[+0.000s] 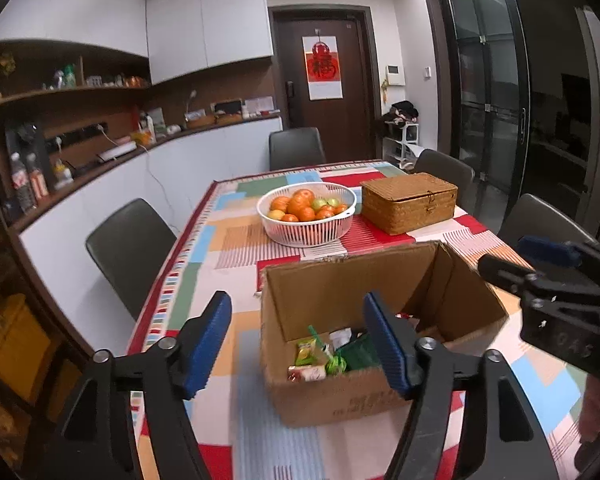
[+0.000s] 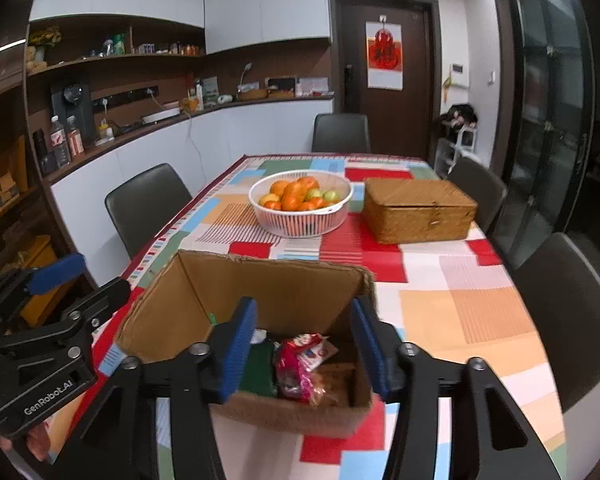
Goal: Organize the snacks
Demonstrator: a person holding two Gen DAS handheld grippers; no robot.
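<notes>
The room was a dining kitchen with white cupboards, dark wooden shelves and a brown door at the far end, and a long table (image 1: 228, 240) under a patchwork cloth of red, orange, blue and green filled the middle. Dark chairs (image 1: 130, 246) stood around it. Far back on the cloth sat a white slatted basket (image 1: 306, 216) of oranges and green fruit, and just beside it, to the right, a closed wicker box (image 1: 410, 202).

Nearer the cameras stood an open cardboard box (image 1: 364, 308), its flaps up. The snacks (image 1: 320, 356) lay in its bottom: green and yellow packets and a small red-and-white one in the left wrist view, and a pink-red wrapper (image 2: 300, 364) beside a dark green pack in the right wrist view.

The left gripper (image 1: 298, 344) hung over the near left part of the box with its blue pads spread well apart; nothing was between them, and they pressed on nothing. One pad stood over the cloth outside the box's left wall, the other over the box's inside. The right gripper (image 2: 304, 350) hung over the near edge of the same box, its pads likewise parted and empty, with the pink wrapper showing between them, below. Whether either pad brushed the cardboard could not be told.
</notes>
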